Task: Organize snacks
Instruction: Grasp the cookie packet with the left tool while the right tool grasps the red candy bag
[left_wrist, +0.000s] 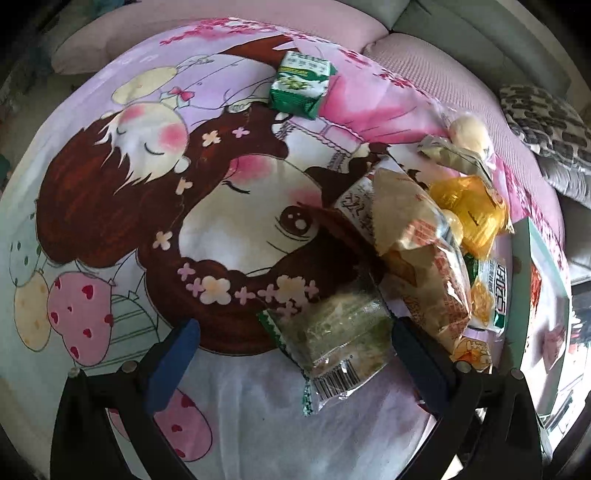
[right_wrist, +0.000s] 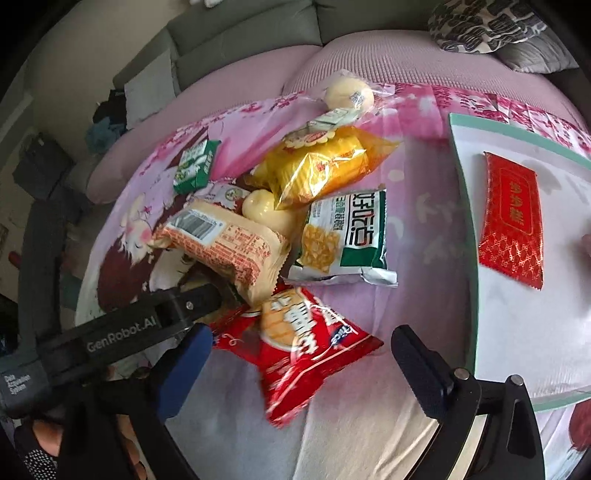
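**Snack pile on cartoon sheet**

Left gripper jaws held apart around clear green-edged packet. Right gripper spread over red snack bag. Beyond it, the pile; red packet on tray, right of pile.

The left wrist camera looks forward and down between the fingers of the left gripper, very near the cartoon blanket, with the snack pile at its right side and the sofa back behind the pile. The right wrist camera looks forward and down along the right gripper, a little higher, with the same snack pile ahead and the tray right of the pile. Both views share the pile, the green packet beyond it and the tray edge.
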